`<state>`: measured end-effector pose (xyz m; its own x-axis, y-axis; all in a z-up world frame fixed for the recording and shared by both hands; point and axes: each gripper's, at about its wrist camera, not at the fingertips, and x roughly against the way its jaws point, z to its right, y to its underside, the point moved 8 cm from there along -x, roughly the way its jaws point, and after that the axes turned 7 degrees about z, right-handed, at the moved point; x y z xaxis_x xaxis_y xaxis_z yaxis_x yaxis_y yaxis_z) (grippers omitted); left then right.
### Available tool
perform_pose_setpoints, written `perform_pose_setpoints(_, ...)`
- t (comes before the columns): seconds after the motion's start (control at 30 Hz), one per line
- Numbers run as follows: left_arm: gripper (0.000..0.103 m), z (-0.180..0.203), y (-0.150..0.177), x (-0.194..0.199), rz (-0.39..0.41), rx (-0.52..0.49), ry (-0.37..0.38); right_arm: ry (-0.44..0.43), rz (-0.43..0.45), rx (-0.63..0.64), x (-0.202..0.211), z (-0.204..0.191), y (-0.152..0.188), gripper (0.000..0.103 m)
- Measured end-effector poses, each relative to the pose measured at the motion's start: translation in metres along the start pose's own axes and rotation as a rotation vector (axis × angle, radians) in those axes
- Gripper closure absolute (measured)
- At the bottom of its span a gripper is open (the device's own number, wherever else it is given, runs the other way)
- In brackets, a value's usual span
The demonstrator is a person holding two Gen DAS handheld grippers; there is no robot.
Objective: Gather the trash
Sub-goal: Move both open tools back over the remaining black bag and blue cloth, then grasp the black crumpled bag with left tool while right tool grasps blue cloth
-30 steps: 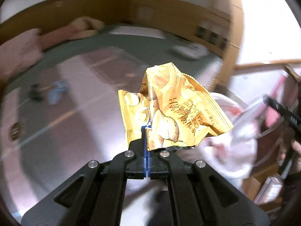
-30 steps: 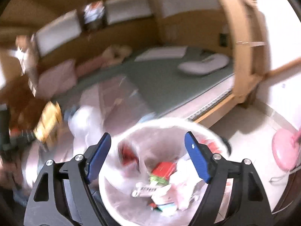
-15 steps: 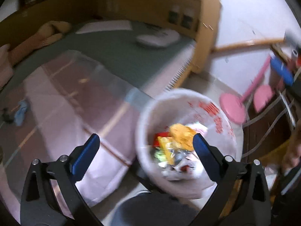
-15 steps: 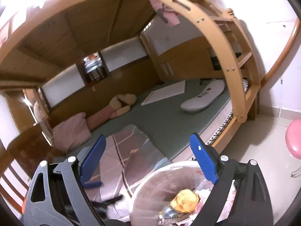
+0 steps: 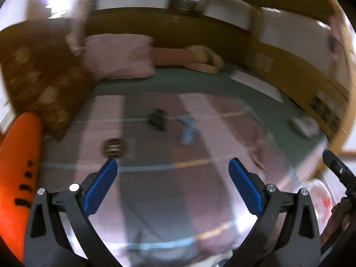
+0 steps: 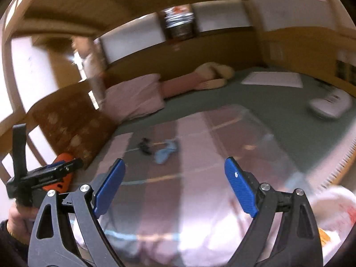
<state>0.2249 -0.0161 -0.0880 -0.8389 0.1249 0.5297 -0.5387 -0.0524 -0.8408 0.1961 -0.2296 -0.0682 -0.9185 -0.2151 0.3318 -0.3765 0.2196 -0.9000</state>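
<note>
My left gripper (image 5: pixel 172 166) is open and empty above a pink striped blanket (image 5: pixel 155 200) on the bed. My right gripper (image 6: pixel 174 168) is open and empty over the same blanket (image 6: pixel 178 200). On the blanket lie a small brown round wrapper (image 5: pixel 113 148), a black item (image 5: pixel 158 119) and a light blue item (image 5: pixel 188 129); the last two also show in the right wrist view (image 6: pixel 144 145) (image 6: pixel 165 152). The white lined trash bin (image 6: pixel 333 213) sits at the lower right, its rim also visible in the left wrist view (image 5: pixel 320 198).
A pink pillow (image 5: pixel 118 55), a plush toy (image 5: pixel 200 57) and a brown patterned cushion (image 5: pixel 40 84) lie at the back. An orange cushion (image 5: pixel 15 178) is at the left. A white pad (image 6: pixel 329 104) rests on the green mattress (image 6: pixel 278 102).
The left gripper let the yellow snack wrapper drop into the bin, then swung left to face the bed. The right gripper also turned left, so the bin moved to the frame's edge.
</note>
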Motion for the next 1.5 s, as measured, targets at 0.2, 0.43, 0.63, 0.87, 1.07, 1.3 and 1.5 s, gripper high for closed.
perform_pose_setpoints(0.2,0.003,-0.042,0.029,-0.033,-0.054,0.089,-0.074,-0.003,-0.031,0.08,-0.081,-0.041,0.024,0.014)
perform_pose_setpoints(0.43,0.003,-0.04,0.036,-0.035,-0.1,0.128,-0.048,0.041,-0.15,0.146,-0.098,-0.039,0.06,0.014)
perform_pose_setpoints(0.63,0.003,-0.034,0.037,-0.033,-0.094,0.101,-0.047,0.056,-0.188,0.126,-0.108,-0.036,0.065,0.014)
perform_pose_setpoints(0.87,0.003,-0.037,0.031,-0.032,-0.08,0.082,-0.056,0.072,-0.224,0.18,-0.171,-0.042,0.055,0.014)
perform_pose_setpoints(1.07,0.003,-0.047,0.024,-0.033,-0.059,0.071,-0.084,0.175,-0.334,0.153,-0.29,-0.011,0.06,0.014)
perform_pose_setpoints(1.3,0.003,-0.059,0.026,-0.052,-0.099,0.08,-0.094,0.253,-0.47,0.149,-0.384,0.01,0.094,0.036)
perform_pose_setpoints(1.5,0.003,-0.041,0.009,-0.111,-0.129,0.056,-0.006,0.197,-0.358,0.081,-0.341,0.016,0.064,0.07)
